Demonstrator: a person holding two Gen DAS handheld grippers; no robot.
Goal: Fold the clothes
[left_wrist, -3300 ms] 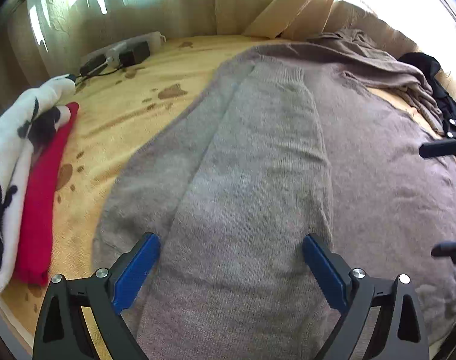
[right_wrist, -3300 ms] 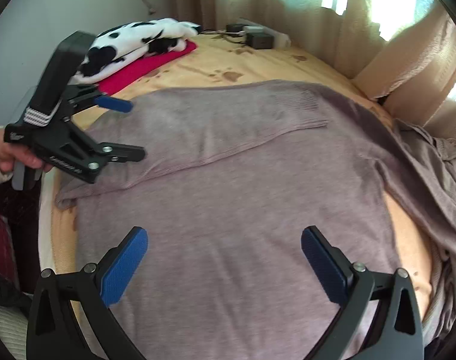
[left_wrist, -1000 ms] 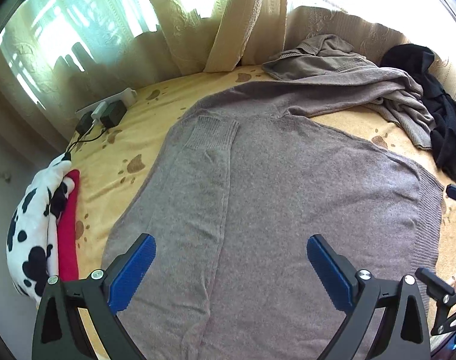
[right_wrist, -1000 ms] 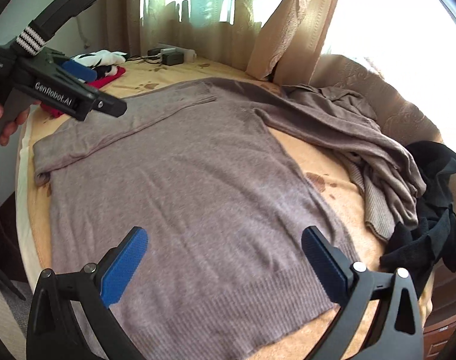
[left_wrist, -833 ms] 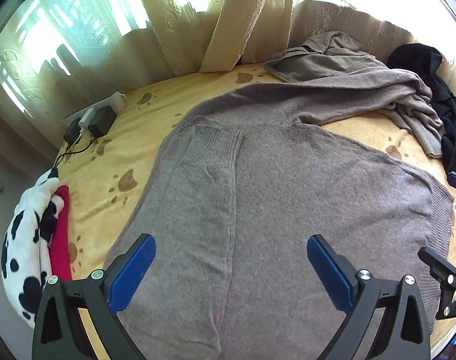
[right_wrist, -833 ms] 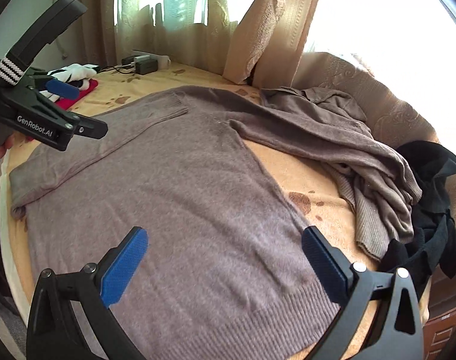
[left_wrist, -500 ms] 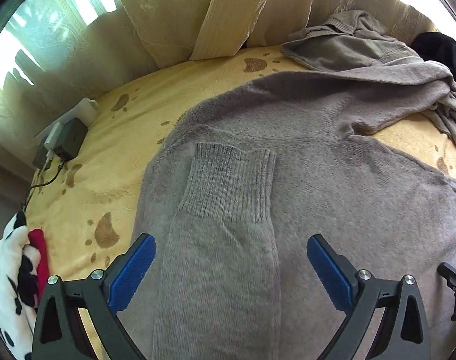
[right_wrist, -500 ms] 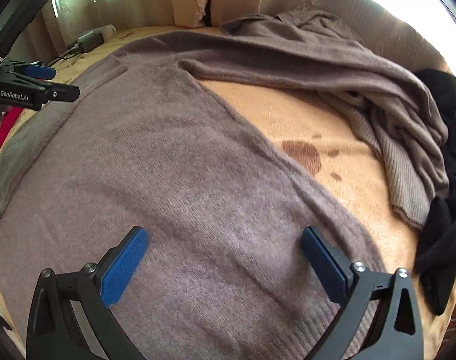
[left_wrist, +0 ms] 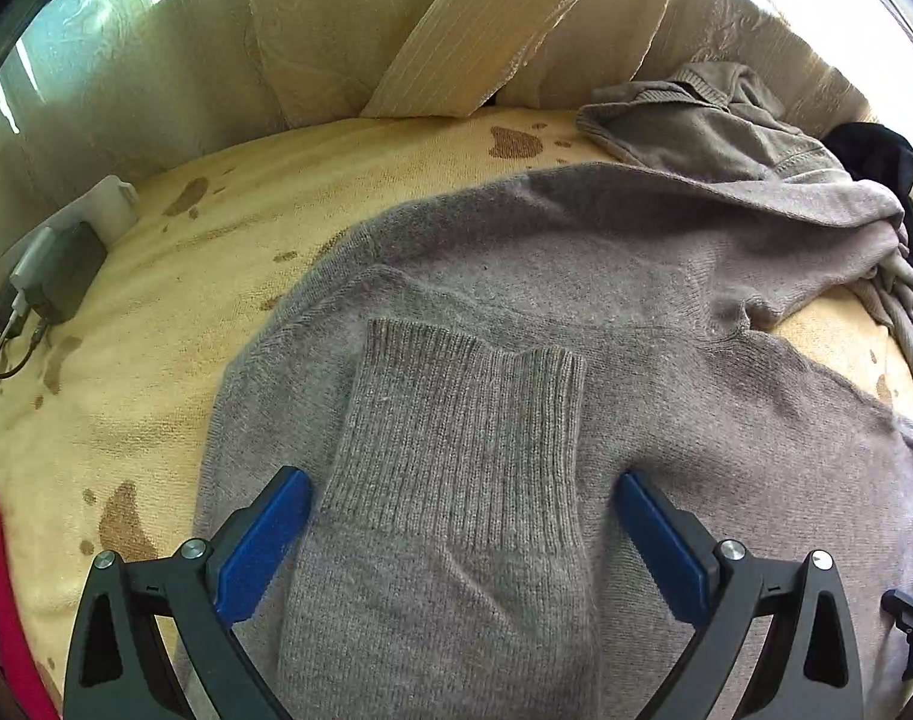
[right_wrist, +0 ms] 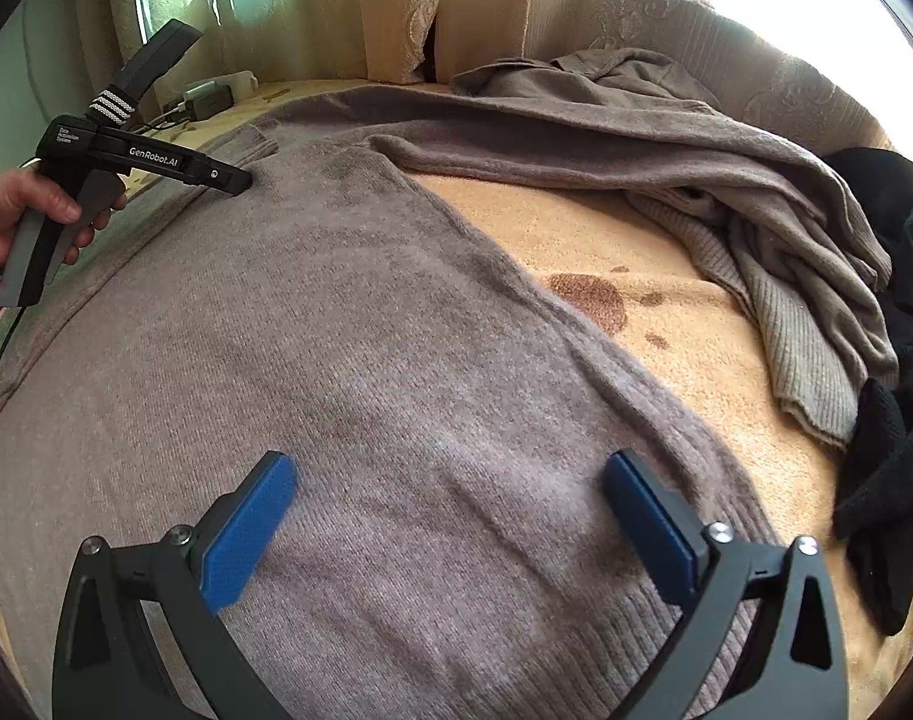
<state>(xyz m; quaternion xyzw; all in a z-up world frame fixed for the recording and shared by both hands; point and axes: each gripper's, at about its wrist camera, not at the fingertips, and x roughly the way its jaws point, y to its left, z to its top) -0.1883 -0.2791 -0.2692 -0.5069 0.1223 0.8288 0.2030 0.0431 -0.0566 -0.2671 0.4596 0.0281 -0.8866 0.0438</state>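
Observation:
A grey-brown knit sweater (right_wrist: pixel 348 324) lies flat on the yellow blanket (right_wrist: pixel 684 324). One sleeve is folded over its body, and the ribbed cuff (left_wrist: pixel 462 426) lies between the fingers of my open left gripper (left_wrist: pixel 462 516), which hovers low over it. From the right wrist view that left gripper (right_wrist: pixel 234 180) shows at the far left, held by a hand (right_wrist: pixel 30 204). My right gripper (right_wrist: pixel 450 510) is open above the sweater's lower body, near the ribbed hem (right_wrist: pixel 666 618). The other sleeve (right_wrist: pixel 576 144) stretches away toward the far side.
A second crumpled brownish garment (right_wrist: pixel 786 276) and a black garment (right_wrist: pixel 900 420) lie at the right. A power strip with chargers (left_wrist: pixel 54 264) sits at the far left by the curtains (left_wrist: pixel 456 30). A red cloth (left_wrist: pixel 6 612) lies at the left edge.
My left gripper has moved forward and down, until the folded sleeve's cuff lies between its fingers. My right gripper has dropped closer to the sweater's lower part. Both remain open.

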